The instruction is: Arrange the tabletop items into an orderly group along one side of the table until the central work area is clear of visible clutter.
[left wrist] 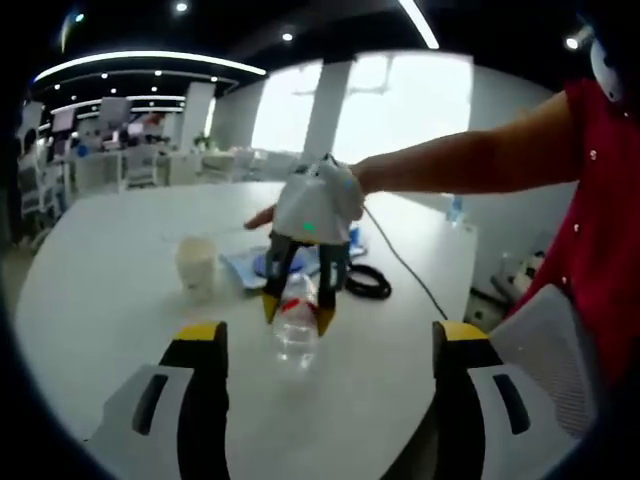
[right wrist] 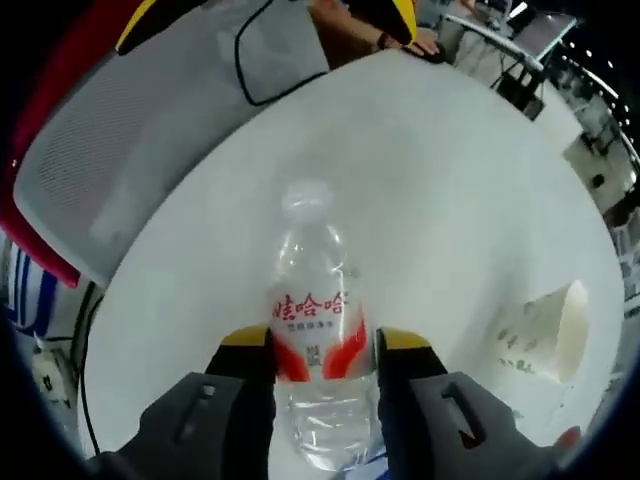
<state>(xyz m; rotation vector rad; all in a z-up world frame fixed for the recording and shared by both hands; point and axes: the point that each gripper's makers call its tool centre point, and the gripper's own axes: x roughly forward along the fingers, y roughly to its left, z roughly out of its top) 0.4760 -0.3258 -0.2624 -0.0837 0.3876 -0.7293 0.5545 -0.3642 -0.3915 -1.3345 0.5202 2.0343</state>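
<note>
Right claw point(right wrist: 322, 352) clamped, arm outstretched; left claw point(left wrist: 325, 340) spread wide.

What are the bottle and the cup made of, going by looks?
Bottle: clear thin plastic, glossy; the table shows through it, printed red-and-white label, clamped in the right gripper. Cup: likely paper, matte off-white with faint print, opaque.

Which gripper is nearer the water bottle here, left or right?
Right. The right gripper has its fingers clamped on either side of the water bottle. The left gripper is open and held back from the bottle, which stands beyond its fingers.
</note>
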